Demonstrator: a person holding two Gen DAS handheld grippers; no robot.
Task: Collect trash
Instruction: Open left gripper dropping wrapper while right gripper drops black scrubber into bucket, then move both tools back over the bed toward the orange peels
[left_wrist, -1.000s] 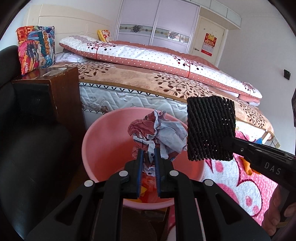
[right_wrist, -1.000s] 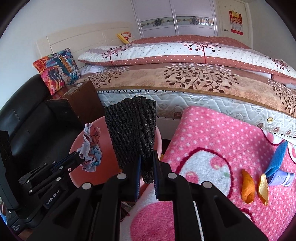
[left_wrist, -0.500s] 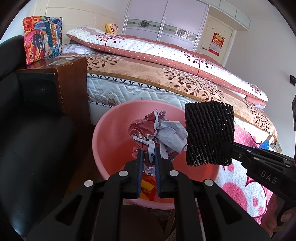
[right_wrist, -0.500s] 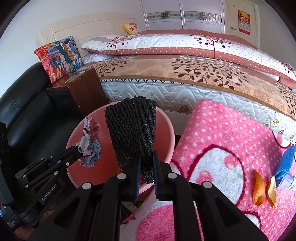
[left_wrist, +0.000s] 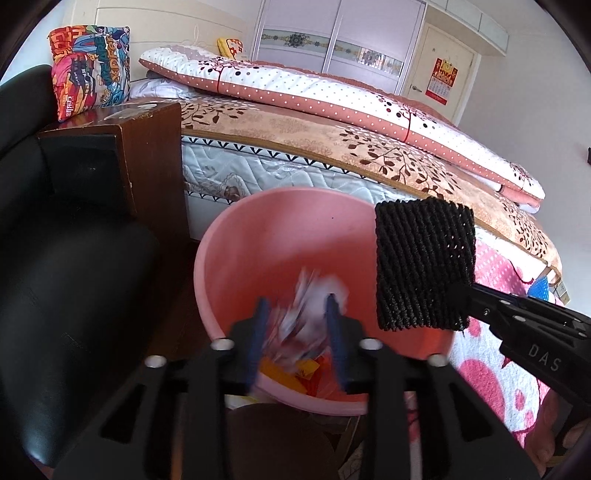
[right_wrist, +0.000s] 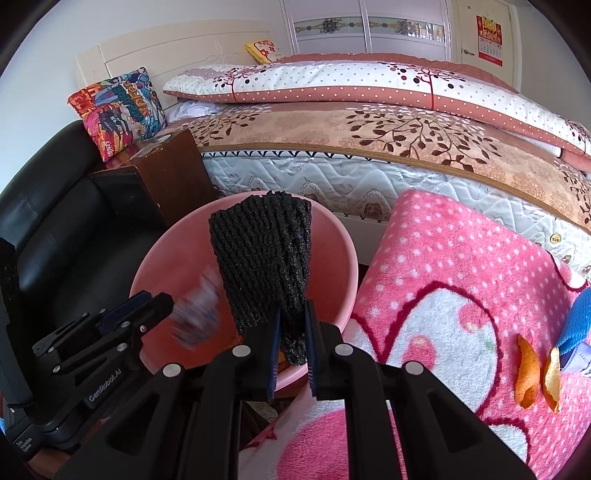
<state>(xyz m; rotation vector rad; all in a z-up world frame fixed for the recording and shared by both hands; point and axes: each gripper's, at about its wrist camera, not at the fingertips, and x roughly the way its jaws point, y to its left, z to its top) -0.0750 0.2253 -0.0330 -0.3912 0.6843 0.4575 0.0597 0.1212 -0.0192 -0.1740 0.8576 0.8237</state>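
Trash, a crumpled wad of red, white and grey paper (left_wrist: 314, 314), shows as a blur between the blue fingertips (left_wrist: 258, 332) of the left tool (left_wrist: 297, 332), whose jaws have just been opening and now stand spread, clear of the paper. The wad is over the round pink plastic basin (left_wrist: 229, 251), which already holds yellow and orange scraps (left_wrist: 295, 369), so this looks like a release meant to drop it in. Just to the right, the right tool (right_wrist: 291, 343) is pressed together on the lower edge of a black woven foam-net sleeve (right_wrist: 262, 266), holding it upright above the same basin, probably next to go in. Beyond on the right, two pieces of orange peel (right_wrist: 537, 373) lie on a pink polka-dot fleece blanket (right_wrist: 461, 266), still to be collected. A brown wooden nightstand (left_wrist: 147, 155) stands left of the basin, and a bed with a floral cover (left_wrist: 332, 140) runs behind everything.
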